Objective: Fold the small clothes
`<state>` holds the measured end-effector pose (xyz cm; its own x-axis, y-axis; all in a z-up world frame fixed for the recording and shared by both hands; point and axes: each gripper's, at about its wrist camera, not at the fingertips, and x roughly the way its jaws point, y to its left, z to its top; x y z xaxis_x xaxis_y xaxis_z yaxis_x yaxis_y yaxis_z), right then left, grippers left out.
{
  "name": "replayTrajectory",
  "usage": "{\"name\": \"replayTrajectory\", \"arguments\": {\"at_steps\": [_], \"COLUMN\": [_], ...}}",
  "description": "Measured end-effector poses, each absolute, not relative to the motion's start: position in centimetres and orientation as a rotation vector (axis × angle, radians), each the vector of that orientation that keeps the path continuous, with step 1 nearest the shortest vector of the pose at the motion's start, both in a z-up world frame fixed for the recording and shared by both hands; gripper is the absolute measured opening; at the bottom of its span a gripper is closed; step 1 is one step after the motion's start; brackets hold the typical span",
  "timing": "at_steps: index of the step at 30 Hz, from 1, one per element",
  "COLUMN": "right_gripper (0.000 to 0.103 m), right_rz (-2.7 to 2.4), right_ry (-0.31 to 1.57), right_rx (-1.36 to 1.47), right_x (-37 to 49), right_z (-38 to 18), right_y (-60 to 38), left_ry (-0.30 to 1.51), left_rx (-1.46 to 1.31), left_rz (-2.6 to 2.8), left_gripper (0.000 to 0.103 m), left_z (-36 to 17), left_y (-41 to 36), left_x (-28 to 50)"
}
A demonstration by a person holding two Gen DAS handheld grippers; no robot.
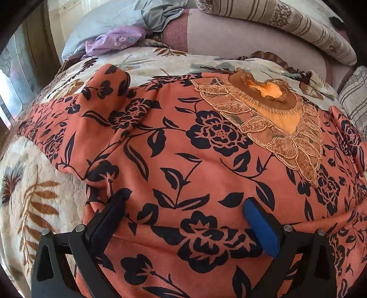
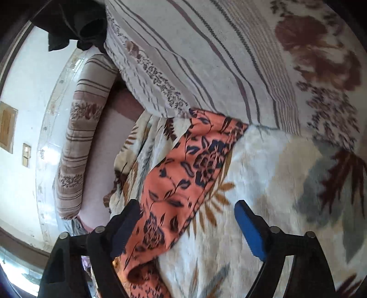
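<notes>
An orange garment with a dark floral print [image 1: 183, 149] lies spread on a cream leaf-patterned blanket [image 1: 34, 194]. Its gold-embroidered neckline [image 1: 275, 110] points toward the pillows. One sleeve [image 1: 75, 114] stretches out to the left. My left gripper [image 1: 183, 201] is open and hovers over the garment's body, fingers wide apart, holding nothing. In the right wrist view the other sleeve [image 2: 183, 174] lies across the blanket [image 2: 275, 183]. My right gripper [image 2: 185, 211] is open above that sleeve, its left finger beside the sleeve's edge.
Striped pillows [image 1: 298, 25] and a mauve cushion [image 1: 240, 39] lie at the head of the bed. A lilac cloth [image 1: 114, 41] and grey-blue fabric [image 1: 137, 13] lie at the far left. A striped pillow [image 2: 195, 57] borders the sleeve. A wall [image 2: 20, 103] stands beyond.
</notes>
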<state>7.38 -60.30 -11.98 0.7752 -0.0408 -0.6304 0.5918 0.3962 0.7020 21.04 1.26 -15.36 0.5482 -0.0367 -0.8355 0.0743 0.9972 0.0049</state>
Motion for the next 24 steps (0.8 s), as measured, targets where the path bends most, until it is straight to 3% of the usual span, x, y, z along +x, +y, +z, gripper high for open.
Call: {"name": "replayTrajectory", "arguments": {"at_steps": [7,8,9,11,16,21,24], "right_gripper": [0.057,0.042,0.022,0.007,0.006,0.006,0.006], "right_rz": [-0.574,-0.598,-0.629,-0.644,-0.522,-0.202,-0.004], "right_ry": [0.663,0.698,0.747,0.82,0.781,0.639,0.597], "right_rx": [1.032,1.001,0.953,0.864,0.582,0.413,0.366], "right_x": [13.1,13.7,14.5,16.3,21.7,25.3,26.4], "right_z": [-14.5,-14.4,-14.1,-12.9,-3.3,8.1,11.3], "right_y": [-63.6,-63.7,-63.9,-63.8,-57.5,-43.6,-34.0], "left_ry": [0.982,0.983,0.984,0.992,1.025,0.982,0.884], "left_rx": [0.059,0.058,0.056,0.051,0.011,-0.129,-0.182], "left_rz": [-0.044,-0.043,-0.043,-0.042,-0.054,-0.028,0.042], "left_gripper": [0.103,0.103,0.103,0.103,0.103,0.103,0.103], "left_z": [-15.6,-15.7,-15.7,-15.6,-15.3,-13.1,-10.8], "left_y": [0.9,0.9,1.0,1.0,1.4,4.2,6.7], "left_x": [21.0,21.1,21.1,21.2,21.8,21.2,20.2]}}
